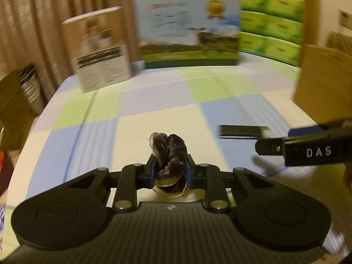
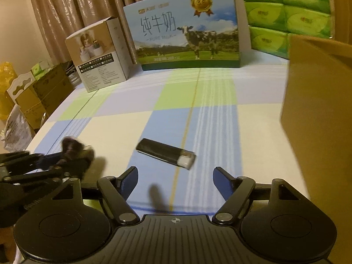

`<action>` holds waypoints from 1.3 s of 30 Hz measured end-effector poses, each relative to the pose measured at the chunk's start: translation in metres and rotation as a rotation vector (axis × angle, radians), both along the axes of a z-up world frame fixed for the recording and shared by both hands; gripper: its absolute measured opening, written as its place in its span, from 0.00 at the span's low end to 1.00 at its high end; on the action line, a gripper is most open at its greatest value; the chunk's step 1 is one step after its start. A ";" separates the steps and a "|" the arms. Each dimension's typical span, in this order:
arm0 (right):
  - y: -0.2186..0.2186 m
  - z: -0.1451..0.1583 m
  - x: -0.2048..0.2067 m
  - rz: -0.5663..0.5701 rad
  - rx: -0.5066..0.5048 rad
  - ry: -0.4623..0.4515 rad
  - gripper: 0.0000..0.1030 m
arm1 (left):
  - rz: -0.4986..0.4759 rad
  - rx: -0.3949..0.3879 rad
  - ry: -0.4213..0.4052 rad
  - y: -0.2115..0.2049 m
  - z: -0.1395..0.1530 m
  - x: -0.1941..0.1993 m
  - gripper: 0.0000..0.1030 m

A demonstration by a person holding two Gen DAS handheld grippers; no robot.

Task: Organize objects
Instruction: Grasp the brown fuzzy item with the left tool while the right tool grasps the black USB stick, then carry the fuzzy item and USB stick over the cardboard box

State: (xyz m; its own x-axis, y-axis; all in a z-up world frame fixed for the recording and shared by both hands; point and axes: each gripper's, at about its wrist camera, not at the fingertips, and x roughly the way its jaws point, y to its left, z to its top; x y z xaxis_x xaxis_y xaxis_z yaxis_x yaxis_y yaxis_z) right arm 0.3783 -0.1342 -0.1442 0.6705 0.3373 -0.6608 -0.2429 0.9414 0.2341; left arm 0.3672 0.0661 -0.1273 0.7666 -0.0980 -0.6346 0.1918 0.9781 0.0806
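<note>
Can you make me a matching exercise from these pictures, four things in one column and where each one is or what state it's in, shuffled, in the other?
Things:
1. hair scrunchie
2. lighter
3. milk box
4. right claw

Places or states:
A. standing at the far edge of the checked cloth
B. open, with nothing between its fingers
C. pinched in the left claw
D. lying flat on the cloth, ahead of the open claw

Pairs: 1-C, 2-D, 3-A, 4-B
</note>
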 end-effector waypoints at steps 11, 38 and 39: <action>0.047 -0.015 0.019 -0.110 -0.087 -0.086 0.87 | 0.122 -0.063 0.014 0.037 0.000 0.001 0.20; 0.019 0.010 -0.068 -0.056 -0.220 -0.142 0.77 | 0.049 -0.085 0.051 0.014 0.019 -0.045 0.20; 0.018 0.019 -0.077 -0.048 -0.214 -0.156 0.77 | 0.051 -0.086 0.052 0.012 0.023 -0.053 0.20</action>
State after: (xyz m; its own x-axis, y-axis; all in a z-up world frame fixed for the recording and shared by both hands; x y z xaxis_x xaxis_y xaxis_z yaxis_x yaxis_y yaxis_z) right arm 0.3011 -0.1161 -0.1255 0.7815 0.1665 -0.6013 -0.2147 0.9766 -0.0086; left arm 0.3142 0.0782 -0.1038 0.7382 -0.1157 -0.6646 0.1433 0.9896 -0.0131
